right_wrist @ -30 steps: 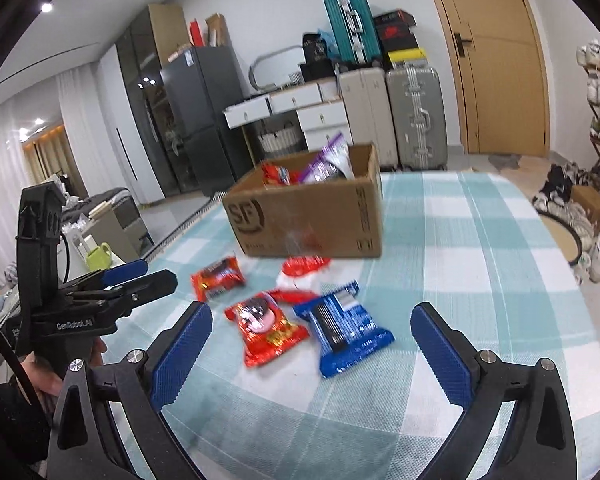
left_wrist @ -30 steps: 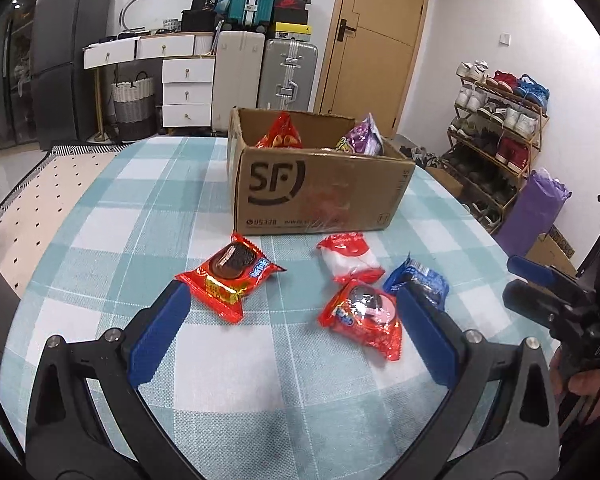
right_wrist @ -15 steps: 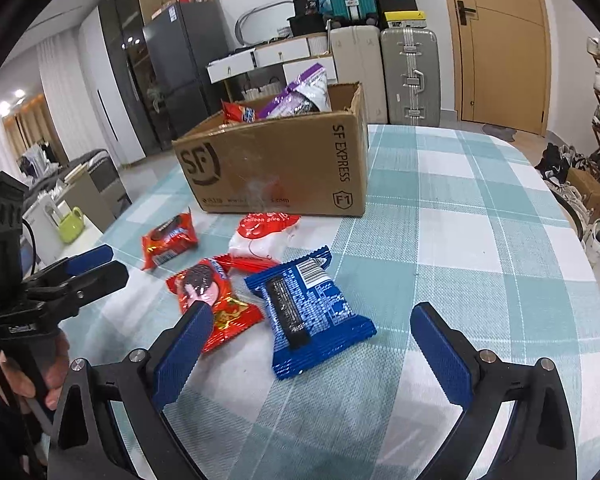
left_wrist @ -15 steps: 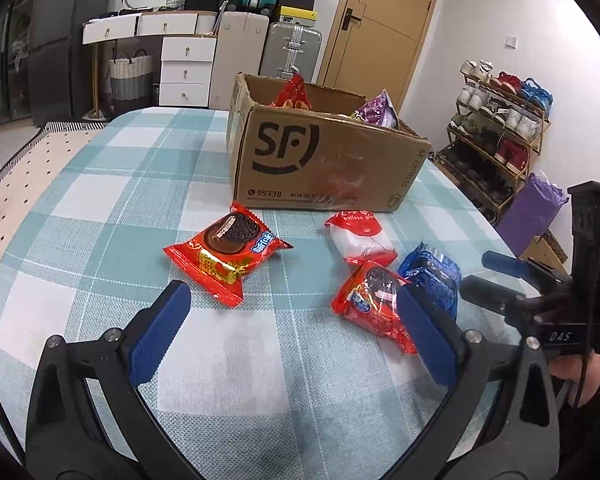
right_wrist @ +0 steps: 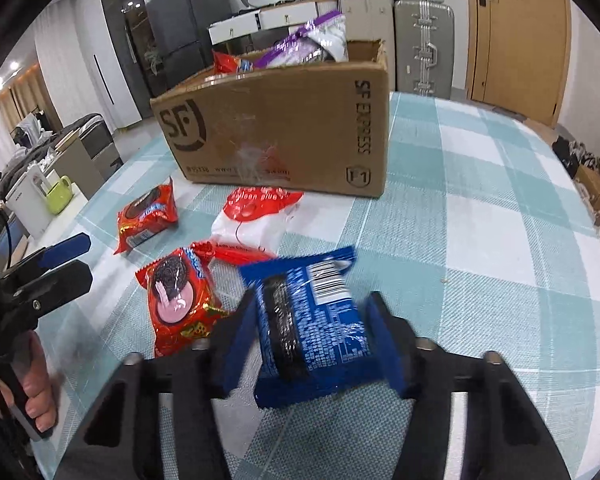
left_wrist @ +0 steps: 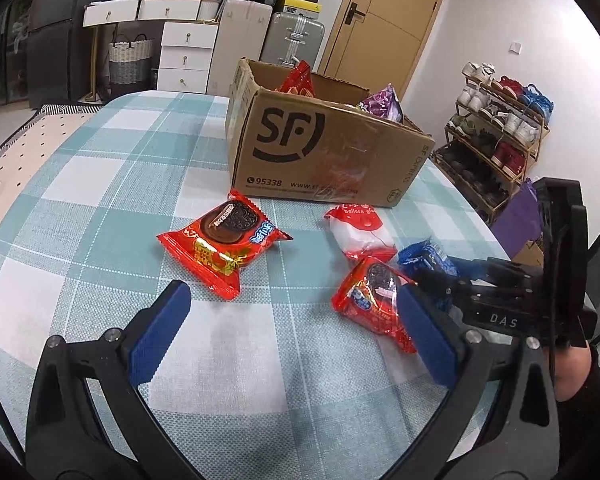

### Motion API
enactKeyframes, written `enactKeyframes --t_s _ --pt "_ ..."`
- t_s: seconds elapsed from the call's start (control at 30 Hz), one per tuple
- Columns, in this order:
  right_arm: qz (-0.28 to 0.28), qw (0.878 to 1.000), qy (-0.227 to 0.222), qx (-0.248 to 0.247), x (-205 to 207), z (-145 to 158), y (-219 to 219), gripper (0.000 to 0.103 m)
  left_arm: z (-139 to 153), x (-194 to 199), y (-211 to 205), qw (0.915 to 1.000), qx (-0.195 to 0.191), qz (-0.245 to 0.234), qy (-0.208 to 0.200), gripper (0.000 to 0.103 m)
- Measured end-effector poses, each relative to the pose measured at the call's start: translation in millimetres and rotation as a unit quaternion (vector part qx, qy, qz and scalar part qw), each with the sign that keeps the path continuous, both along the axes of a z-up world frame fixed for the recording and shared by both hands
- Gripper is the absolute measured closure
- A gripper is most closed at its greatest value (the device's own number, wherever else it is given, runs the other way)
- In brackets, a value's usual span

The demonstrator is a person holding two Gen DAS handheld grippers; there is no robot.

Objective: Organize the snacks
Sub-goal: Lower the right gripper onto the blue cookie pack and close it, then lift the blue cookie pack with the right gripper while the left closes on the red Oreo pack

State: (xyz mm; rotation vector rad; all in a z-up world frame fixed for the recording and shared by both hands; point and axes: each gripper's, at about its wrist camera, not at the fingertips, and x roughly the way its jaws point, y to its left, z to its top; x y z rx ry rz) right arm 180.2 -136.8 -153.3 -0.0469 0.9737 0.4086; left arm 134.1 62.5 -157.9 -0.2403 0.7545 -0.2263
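Observation:
A cardboard SF box point(left_wrist: 324, 152) stands on the checked table with snack bags inside; it also shows in the right wrist view point(right_wrist: 276, 128). In front of it lie a red cookie pack point(left_wrist: 224, 240), a white-and-red pack point(left_wrist: 360, 232), a second red cookie pack point(left_wrist: 374, 300) and a blue cookie pack point(right_wrist: 312, 320). My right gripper point(right_wrist: 312, 344) has its fingers closed in on both sides of the blue pack, which lies on the table. My left gripper point(left_wrist: 292, 332) is open and empty, low over the table, between the two red packs.
The table wears a teal checked cloth point(left_wrist: 100, 184). Suitcases point(left_wrist: 296, 40), white drawers point(left_wrist: 184, 52) and a door stand behind it. A shoe rack point(left_wrist: 496, 128) is at the right. A green mug point(right_wrist: 60, 194) sits on a side unit at the left.
My right gripper has dropped forward onto the blue pack and its fingers have closed in around it. My left gripper has moved lower and nearer to the snacks, still open.

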Motion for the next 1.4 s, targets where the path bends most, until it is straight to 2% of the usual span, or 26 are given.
enactKeyframes --t_s 0.13,0.3,0.47,0.6,0.8,1.07,1.3,1.4 --pt "0.000 1.000 -0.005 0.013 -2.4 1.7 -2.8 0.058 -0.6 -0.2 -0.3 1.0000 0.000 0.000 0.001 0.000" --pt "-0.026 0.997 -0.055 0.054 -14.7 18.2 -20.3 0.058 -1.4 0.9 -0.4 1.0000 0.002 0.001 0.004 0.001" --pt "-0.039 0.993 -0.070 0.081 -18.2 25.2 -32.3 0.058 -2.3 2.3 -5.4 0.9999 0.012 -0.008 0.008 0.001" --pt "-0.037 0.992 -0.078 0.092 -21.1 29.0 -34.9 0.058 -1.4 2.6 -16.8 0.9991 0.031 -0.027 0.007 0.000" --pt "-0.036 0.990 -0.087 0.108 -26.6 31.7 -38.7 0.058 5.3 9.7 -47.3 0.9950 0.055 -0.081 0.021 0.000" --pt "-0.041 0.986 -0.094 0.134 -30.0 34.7 -46.8 0.058 -7.4 35.4 -81.7 0.9863 0.087 -0.120 0.073 0.000" --pt "-0.045 0.983 -0.094 0.150 -31.2 35.4 -52.2 0.058 -15.9 55.5 -95.5 0.9828 0.103 -0.118 0.098 0.000" --pt "-0.046 0.982 -0.093 0.156 -30.7 34.9 -54.2 0.058 -19.1 61.2 -100.7 0.9809 0.106 -0.124 0.106 0.005"
